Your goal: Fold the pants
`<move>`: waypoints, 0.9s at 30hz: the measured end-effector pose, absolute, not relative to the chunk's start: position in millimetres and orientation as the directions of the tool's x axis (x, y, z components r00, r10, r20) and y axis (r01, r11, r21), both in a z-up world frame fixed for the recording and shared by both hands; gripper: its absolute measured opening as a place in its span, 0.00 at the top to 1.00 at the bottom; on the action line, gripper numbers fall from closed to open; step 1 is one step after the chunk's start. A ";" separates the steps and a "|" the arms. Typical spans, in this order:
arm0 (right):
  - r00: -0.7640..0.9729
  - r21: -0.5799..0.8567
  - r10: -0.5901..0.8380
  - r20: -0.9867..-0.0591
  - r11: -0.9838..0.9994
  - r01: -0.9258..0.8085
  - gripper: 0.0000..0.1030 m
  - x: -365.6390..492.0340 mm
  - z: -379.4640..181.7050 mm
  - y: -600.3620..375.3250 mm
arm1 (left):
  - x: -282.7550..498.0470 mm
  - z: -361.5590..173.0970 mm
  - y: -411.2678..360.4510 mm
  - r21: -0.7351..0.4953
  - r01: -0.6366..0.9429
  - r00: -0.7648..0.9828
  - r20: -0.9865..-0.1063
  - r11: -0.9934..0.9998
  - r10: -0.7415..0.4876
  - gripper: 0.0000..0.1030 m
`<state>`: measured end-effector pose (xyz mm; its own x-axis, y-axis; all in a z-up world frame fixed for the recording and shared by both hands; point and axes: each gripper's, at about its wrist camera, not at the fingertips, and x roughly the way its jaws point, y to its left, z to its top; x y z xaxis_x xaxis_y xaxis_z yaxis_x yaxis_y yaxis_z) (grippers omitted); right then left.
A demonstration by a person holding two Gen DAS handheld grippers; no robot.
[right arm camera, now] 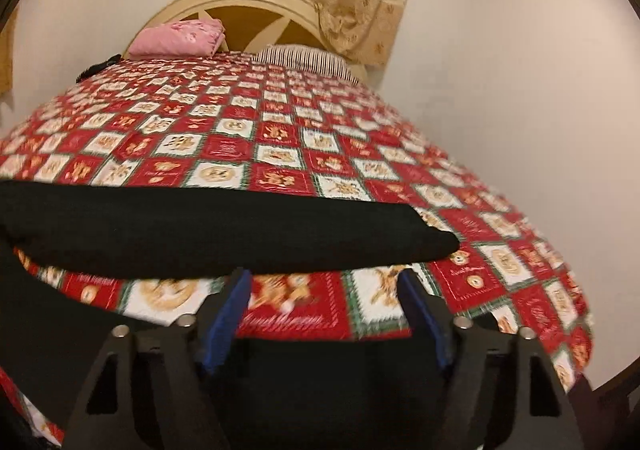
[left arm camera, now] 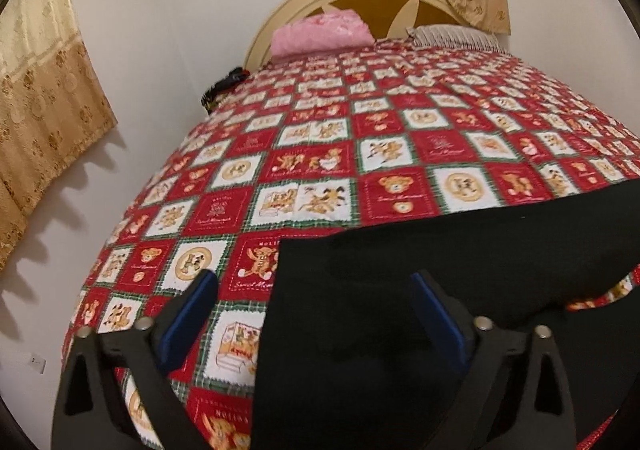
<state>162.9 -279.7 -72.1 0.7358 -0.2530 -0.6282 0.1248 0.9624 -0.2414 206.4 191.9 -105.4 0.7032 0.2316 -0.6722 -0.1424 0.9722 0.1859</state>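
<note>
The red, white and green checked teddy-bear bedspread shows cursive words that look like "Sweet Memories" and a capital "HOLIDAY", partly blurred. The black cloth pants lie flat on its near part, long axis running across both views. The left gripper tilts down over their straight edge, blue-padded jaws spread; the right gripper tilts down just short of their far band, jaws spread, gripping nothing.

Black angular frames on left gripper and right gripper, blue pads inside fingers, apparently silver round bolts at pivots.
</note>
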 end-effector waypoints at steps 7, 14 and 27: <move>0.674 -0.103 -0.243 -0.698 0.965 0.240 0.29 210.9 -62.2 -364.0 | 228.5 -114.1 229.4 0.176 -0.154 0.665 -0.710 0.972 0.233 0.09; 0.614 -0.038 -0.232 -0.754 0.949 0.312 0.29 259.3 -65.3 -423.0 | 253.3 -132.7 263.2 0.095 -0.149 0.608 -0.776 0.984 0.167 0.23; 0.521 0.010 -0.136 -0.843 0.963 0.268 0.29 323.5 -106.3 -447.5 | 271.8 -147.2 289.8 -0.022 -0.098 0.577 -0.816 0.995 0.039 0.37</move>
